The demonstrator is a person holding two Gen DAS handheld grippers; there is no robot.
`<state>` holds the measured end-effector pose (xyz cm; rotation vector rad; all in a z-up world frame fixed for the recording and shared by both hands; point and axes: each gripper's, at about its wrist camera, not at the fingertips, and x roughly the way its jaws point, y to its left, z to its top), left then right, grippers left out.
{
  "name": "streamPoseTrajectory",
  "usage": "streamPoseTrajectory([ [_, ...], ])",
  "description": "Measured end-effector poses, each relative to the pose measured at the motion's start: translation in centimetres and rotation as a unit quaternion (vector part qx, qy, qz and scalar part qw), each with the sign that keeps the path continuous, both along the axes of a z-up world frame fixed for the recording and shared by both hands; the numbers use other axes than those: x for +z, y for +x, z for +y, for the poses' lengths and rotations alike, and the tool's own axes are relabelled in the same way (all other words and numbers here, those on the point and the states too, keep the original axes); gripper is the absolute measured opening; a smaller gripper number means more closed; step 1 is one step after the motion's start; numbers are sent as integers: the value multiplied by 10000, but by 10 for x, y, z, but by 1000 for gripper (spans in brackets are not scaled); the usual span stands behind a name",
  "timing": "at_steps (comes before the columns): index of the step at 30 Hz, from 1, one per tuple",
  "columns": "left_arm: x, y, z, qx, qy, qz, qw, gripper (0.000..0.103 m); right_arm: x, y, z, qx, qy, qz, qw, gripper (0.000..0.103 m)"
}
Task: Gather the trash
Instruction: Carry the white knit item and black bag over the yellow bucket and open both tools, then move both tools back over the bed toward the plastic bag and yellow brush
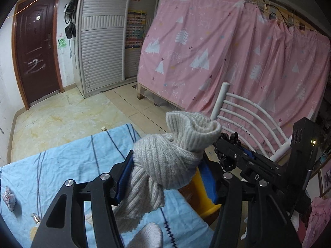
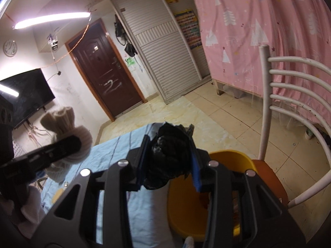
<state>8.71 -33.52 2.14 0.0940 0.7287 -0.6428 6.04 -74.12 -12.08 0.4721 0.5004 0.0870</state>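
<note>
Knitted cream bundle (image 1: 165, 157): 1, left gripper (image 1: 167, 177) | black wad (image 2: 169, 159): 1, right gripper (image 2: 168, 165)

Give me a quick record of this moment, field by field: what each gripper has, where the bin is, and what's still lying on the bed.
left gripper: shut on knotted cream knit cloth
right gripper: shut on black crumpled item
yellow bin: on the chair seat, beside the bed, below the right gripper
white chair: curved slat back, right of the bin
blue sheet: a small patterned scrap lies near its left edge

Black tongs (image 1: 165, 177), blue pads (image 1: 124, 177), silver screws (image 1: 104, 176)
</note>
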Motion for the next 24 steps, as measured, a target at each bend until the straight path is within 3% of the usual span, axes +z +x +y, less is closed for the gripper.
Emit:
streamPoseTrajectory([
  [14,-19,12,-67,-366,399,246,9982,50,-20,2,-35,-326,185,212,9991,35],
  [18,-19,15,-86,-403,451,259,9978,50,-30,3,-43,-432,300,325,9981,53],
  [24,-21,19,-96,-365,388,307,9981,66,-32,0,-49,-527,355,324,9975,54],
])
